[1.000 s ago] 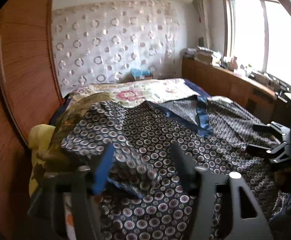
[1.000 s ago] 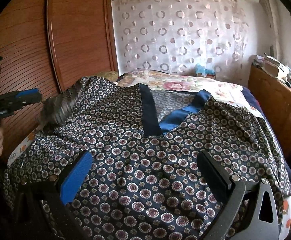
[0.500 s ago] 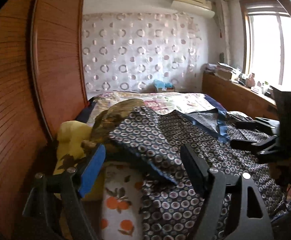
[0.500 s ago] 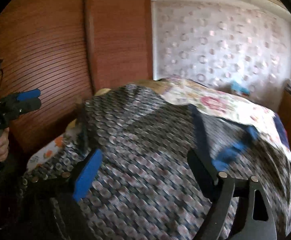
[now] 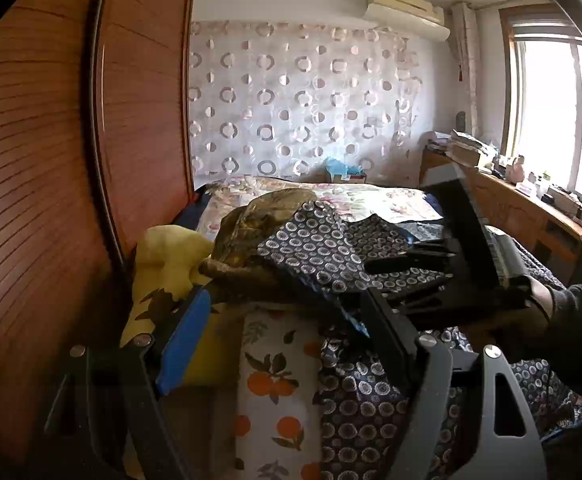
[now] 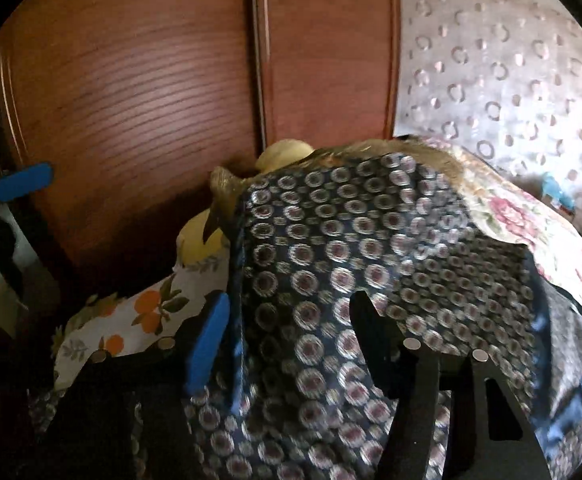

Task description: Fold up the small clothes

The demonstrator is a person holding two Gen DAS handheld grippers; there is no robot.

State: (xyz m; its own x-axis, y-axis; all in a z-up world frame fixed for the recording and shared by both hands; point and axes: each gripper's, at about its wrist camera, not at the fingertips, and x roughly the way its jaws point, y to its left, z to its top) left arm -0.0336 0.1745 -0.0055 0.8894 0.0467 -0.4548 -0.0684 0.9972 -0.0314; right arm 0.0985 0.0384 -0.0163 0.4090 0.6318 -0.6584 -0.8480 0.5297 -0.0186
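Observation:
A dark navy garment with a ring pattern lies spread over the bed, its left part draped over a pile of clothes; it fills the right wrist view. My left gripper is open and empty, pulled back at the bed's left front corner. My right gripper is open, its jaws standing on either side of the garment's left edge fold. It also shows in the left wrist view, low over the garment.
A yellow cloth and an olive-brown garment are piled at the left. An orange-fruit print sheet hangs at the bed's front. A wooden wardrobe stands close on the left. A floral quilt lies behind.
My left gripper let go of the garment's fold and drew back toward the bed's left corner. My right gripper swung left across the garment to its left edge.

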